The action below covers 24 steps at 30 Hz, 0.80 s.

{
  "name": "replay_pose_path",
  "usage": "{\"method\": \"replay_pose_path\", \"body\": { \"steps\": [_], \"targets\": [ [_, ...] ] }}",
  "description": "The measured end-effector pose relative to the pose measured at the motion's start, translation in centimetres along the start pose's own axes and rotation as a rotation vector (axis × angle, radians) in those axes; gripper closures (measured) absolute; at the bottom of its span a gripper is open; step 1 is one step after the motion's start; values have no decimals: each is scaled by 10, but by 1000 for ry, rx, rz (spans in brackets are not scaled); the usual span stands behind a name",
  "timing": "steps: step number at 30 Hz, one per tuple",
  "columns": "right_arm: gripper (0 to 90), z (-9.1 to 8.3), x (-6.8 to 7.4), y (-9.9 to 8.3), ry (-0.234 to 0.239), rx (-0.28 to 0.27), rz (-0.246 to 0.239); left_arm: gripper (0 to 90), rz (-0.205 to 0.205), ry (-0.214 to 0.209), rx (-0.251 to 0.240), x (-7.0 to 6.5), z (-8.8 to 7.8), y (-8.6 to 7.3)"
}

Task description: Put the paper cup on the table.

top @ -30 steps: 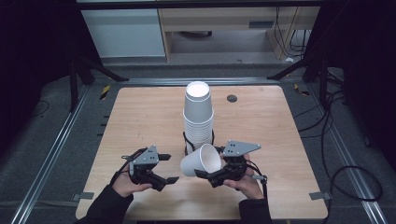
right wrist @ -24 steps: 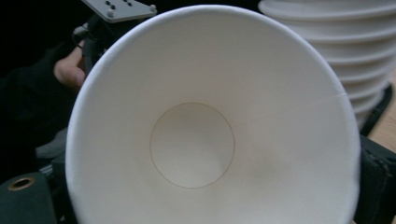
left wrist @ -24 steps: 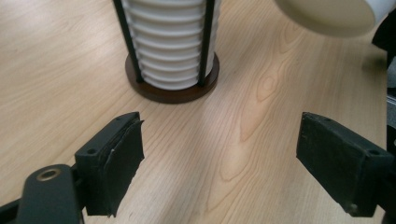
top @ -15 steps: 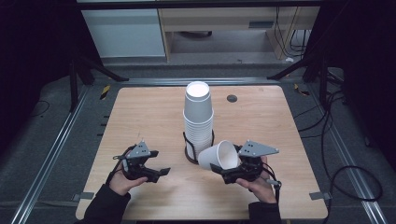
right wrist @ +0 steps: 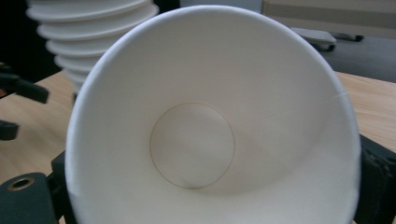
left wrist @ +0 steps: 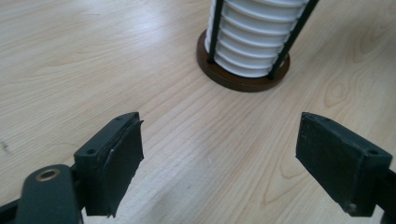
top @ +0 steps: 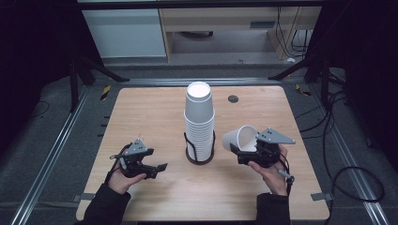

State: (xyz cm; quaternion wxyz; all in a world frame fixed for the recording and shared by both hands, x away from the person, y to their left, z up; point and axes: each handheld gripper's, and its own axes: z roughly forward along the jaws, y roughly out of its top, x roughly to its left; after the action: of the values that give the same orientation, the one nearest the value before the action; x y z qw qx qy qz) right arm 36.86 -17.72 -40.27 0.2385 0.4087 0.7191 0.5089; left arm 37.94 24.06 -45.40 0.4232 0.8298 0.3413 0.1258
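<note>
A tall stack of white paper cups stands in a black wire holder on a round brown base at the table's middle. In the left gripper view the stack and the base lie ahead. My right gripper is shut on a single white cup to the right of the stack. That cup is held tilted, its mouth facing the gripper's camera. My left gripper is low over the wood left of the stack. It is open; its jaws have just widened slightly, with nothing between them.
The wooden table has a small dark round grommet at the back right. Metal rails and cables run along the floor on both sides. A white cabinet and a shelf stand beyond the far edge.
The right gripper has carried the single cup to the right and a little farther back, away from the stack. The left gripper has drifted slightly to the left.
</note>
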Motion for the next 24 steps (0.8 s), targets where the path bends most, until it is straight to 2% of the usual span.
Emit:
{"method": "replay_pose_path", "body": {
  "steps": [5, 8, 13, 16, 22, 24],
  "targets": [
    [78, 9, -14, 8, -115, 42, 7, 141, -12, 14, 3, 4, 1, -1],
    [77, 16, -22, 9, -147, 67, 11, 140, -15, 17, 4, 5, 0, -2],
    [77, 25, -34, 14, -272, 141, -1, 140, -19, 31, 12, 8, 1, -3],
    [77, 28, -43, 15, -300, 164, 20, 139, -16, 31, 15, 8, 2, -4],
    [76, 35, -64, 18, -384, 266, 34, 139, -7, 40, 25, 8, 3, -4],
    [76, 38, -70, 20, -407, 297, 24, 139, -5, 42, 25, 8, 3, -4]
  ]
}}
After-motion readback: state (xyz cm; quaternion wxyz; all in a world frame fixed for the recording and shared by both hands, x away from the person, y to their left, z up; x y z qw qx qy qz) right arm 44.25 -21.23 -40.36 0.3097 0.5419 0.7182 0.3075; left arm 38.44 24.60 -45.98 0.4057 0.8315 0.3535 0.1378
